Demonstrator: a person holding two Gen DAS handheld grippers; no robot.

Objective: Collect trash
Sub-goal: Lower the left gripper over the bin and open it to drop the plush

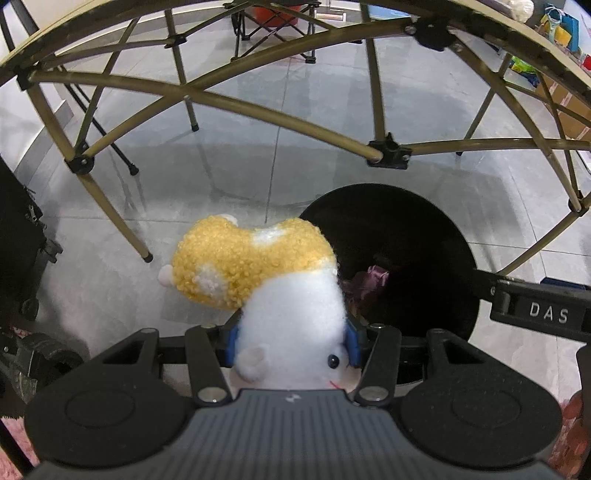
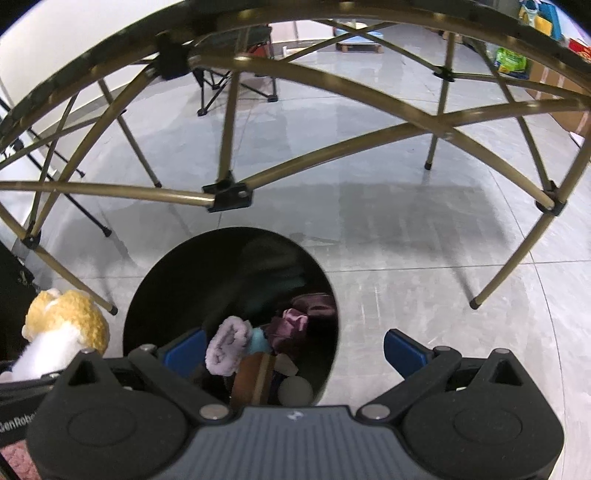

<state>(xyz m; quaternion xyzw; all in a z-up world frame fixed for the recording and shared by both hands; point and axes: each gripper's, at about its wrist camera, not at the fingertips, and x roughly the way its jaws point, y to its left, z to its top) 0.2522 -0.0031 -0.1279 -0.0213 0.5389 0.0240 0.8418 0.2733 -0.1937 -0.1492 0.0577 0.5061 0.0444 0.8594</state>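
Note:
A white and yellow plush toy (image 1: pixel 258 280) is clamped between the blue pads of my left gripper (image 1: pixel 293 341), which is shut on its white body. It hangs just left of the black round trash bin (image 1: pixel 436 229). The toy also shows at the left edge of the right wrist view as the plush toy (image 2: pixel 62 325). My right gripper (image 2: pixel 293 349) stands open over the bin (image 2: pixel 177 266), with nothing between its fingers. Inside the bin lie a lilac fuzzy roll (image 2: pixel 227 345), a purple satin cloth (image 2: pixel 295 321) and other items.
A folding table's bronze tube frame (image 1: pixel 258 107) arches over the grey tiled floor (image 2: pixel 424 240) beyond the bin. A folding chair (image 2: pixel 236 81) stands farther back. Coloured boxes and bags (image 1: pixel 557 29) line the right wall. A pink rug (image 1: pixel 14 443) lies at lower left.

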